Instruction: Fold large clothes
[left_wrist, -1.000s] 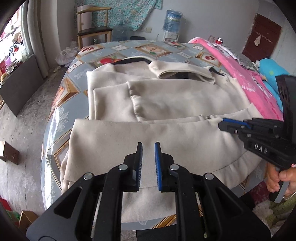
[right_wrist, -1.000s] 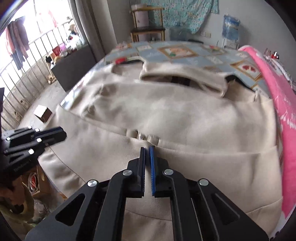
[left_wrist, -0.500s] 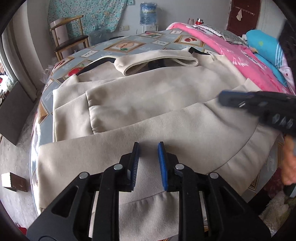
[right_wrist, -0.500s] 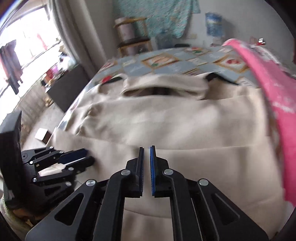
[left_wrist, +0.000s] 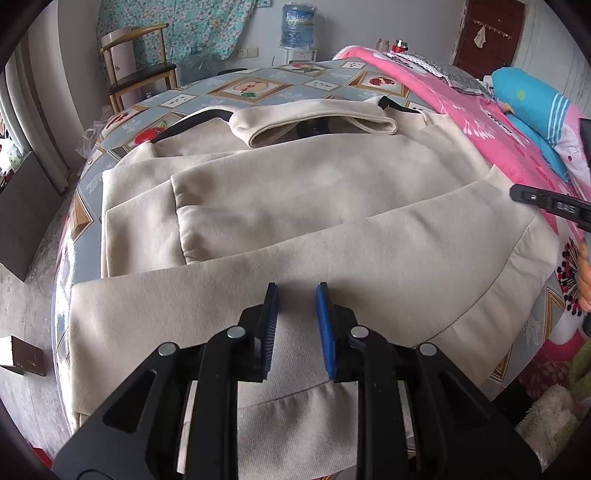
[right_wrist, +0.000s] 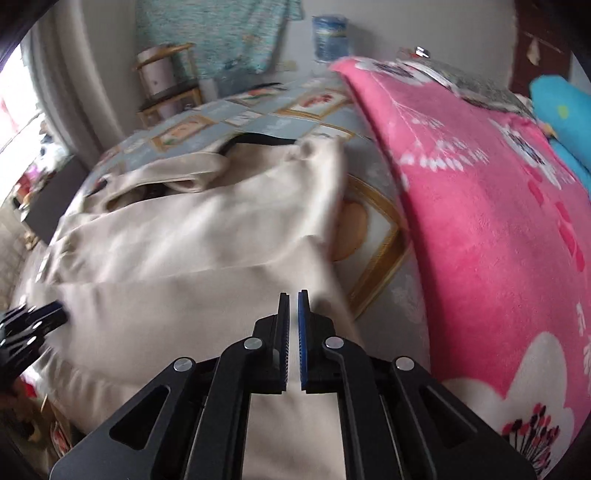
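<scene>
A large beige garment (left_wrist: 314, 206) lies spread on the patterned table, collar at the far side, sleeves folded across the body; it also shows in the right wrist view (right_wrist: 192, 251). My left gripper (left_wrist: 296, 291) is open and empty, above the garment's near hem. My right gripper (right_wrist: 293, 295) is nearly shut and empty, over the garment's right edge; it shows at the right of the left wrist view (left_wrist: 517, 192). The left gripper shows at the left edge of the right wrist view (right_wrist: 59, 312).
The table (left_wrist: 236, 88) has a blue cloth with framed fruit pictures. A pink blanket (right_wrist: 480, 221) lies along its right side, a blue pillow (left_wrist: 532, 107) beyond. A wooden chair (left_wrist: 136, 70) and water bottle (left_wrist: 297, 26) stand behind.
My right gripper has swung right, from the garment's middle to its right edge by the pink blanket. My left gripper has moved in over the hem and opened a little wider.
</scene>
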